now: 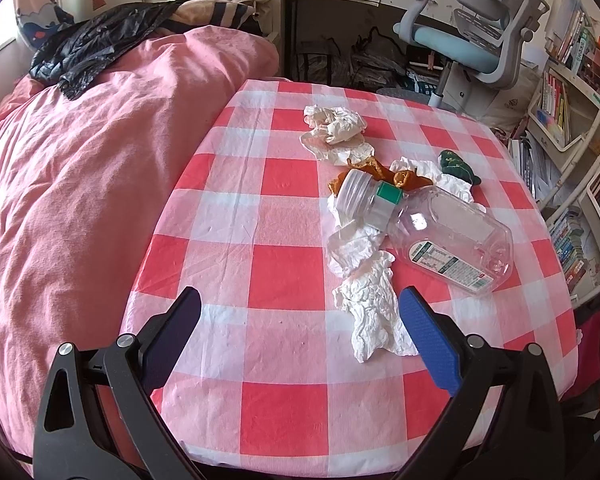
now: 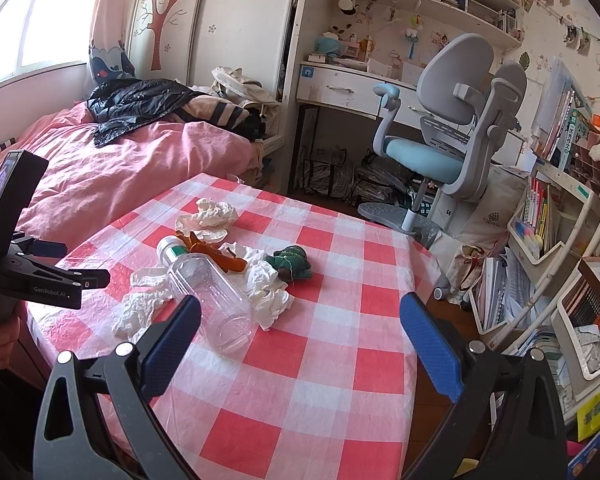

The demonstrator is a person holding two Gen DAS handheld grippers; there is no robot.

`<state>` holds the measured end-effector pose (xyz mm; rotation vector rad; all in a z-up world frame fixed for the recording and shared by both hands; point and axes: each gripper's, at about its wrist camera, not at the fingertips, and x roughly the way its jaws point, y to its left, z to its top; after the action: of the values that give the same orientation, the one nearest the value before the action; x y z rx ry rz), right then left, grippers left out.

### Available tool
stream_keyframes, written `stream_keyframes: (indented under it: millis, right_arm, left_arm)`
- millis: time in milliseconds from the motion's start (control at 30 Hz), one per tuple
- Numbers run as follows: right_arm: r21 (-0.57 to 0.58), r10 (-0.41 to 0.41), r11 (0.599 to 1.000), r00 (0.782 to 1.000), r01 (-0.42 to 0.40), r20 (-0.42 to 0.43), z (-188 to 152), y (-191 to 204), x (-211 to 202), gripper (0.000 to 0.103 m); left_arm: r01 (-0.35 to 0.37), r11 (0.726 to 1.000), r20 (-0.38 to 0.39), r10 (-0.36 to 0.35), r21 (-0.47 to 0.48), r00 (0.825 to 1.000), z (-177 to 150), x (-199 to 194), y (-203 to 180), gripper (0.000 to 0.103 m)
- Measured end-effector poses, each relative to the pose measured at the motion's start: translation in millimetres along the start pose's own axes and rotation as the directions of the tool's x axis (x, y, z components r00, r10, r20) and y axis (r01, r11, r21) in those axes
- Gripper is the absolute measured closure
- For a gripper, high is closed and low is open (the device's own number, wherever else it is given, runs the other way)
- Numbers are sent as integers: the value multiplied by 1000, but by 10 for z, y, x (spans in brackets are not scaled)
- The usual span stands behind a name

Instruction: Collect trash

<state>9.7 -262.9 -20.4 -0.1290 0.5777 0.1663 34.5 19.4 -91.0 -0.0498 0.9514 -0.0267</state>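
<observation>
Both tools hover wide open and empty over a red-and-white checked table (image 1: 292, 272) in a cluttered bedroom: left tool (image 1: 300, 328) sits low just short of a crumpled white tissue (image 1: 374, 316), w/ its right-hand pad right beside that tissue; right tool (image 2: 300, 332) hangs further back, nothing btwn its pads. Trash lies in one loose heap toward the table's far half: a clear plastic bottle (image 1: 440, 232) on its side w/ a green neck band, more tissue wads (image 1: 336, 124) beyond it, an orange-brown scrap (image 1: 376, 172) tucked under the bottle's neck, and a small dark-green fabric item (image 1: 458, 166) behind. No bin or bag for the trash is identifiable in either view. Risks, as judged from here: bottle is round and smooth, so an off-centre pinch could squirt it sideways and roll it off the table's edge; tissues overlap, so lifting one may drag others or snag the cloth. Readable text: "GenRobot.AI" on the left tool's body, seen from the right wrist view. Bottle's label (image 1: 448, 266) is printed, but too small to read; book spines at right likewise.
</observation>
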Motion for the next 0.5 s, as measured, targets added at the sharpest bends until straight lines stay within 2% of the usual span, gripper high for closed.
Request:
stream_keyframes:
  millis: [500]
  right_arm:
    - [-4, -1, 1000, 1000, 1, -2, 1, 11, 2, 8]
  left_arm:
    - [2, 1000, -4, -2, 3, 1000, 4, 14, -11, 7]
